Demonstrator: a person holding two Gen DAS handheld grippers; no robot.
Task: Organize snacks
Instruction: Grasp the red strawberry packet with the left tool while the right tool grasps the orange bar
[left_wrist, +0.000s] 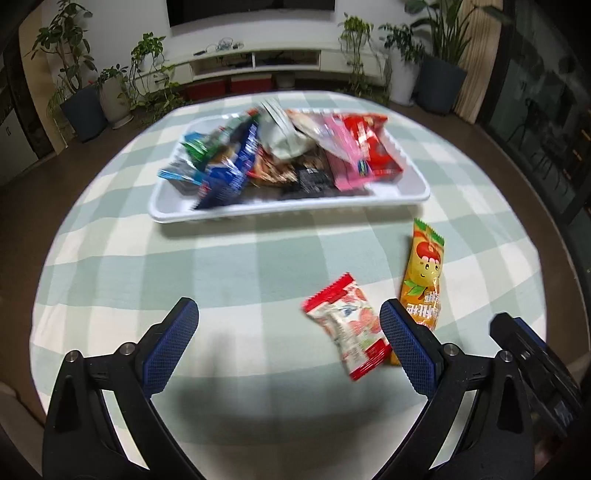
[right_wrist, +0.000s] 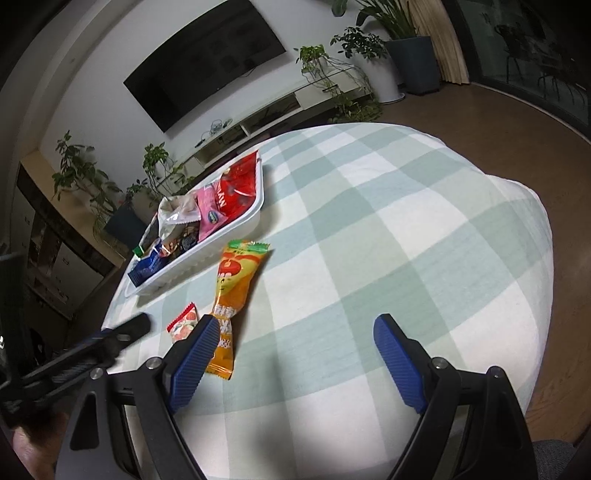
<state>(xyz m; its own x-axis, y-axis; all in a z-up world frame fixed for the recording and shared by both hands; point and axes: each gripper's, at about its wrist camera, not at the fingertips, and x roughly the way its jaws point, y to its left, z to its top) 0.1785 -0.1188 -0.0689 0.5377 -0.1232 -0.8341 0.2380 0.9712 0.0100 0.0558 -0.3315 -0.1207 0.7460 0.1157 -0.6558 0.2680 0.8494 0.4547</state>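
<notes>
Both grippers, the left gripper (left_wrist: 288, 325) and right gripper (right_wrist: 295, 339), are hanging wide open and empty. The red candy packet (left_wrist: 349, 326) and orange snack packet (left_wrist: 424, 273) are lying near the full white tray (left_wrist: 288, 210). Pinching one packet's middle should be working best.

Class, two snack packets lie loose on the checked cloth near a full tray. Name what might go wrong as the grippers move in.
1. The small red packet and the orange packet overlap, so a grab may drag both.
2. The white tray is heaped; an added packet may slide off.
3. The left gripper and right gripper, both open, are close together and might collide.
</notes>
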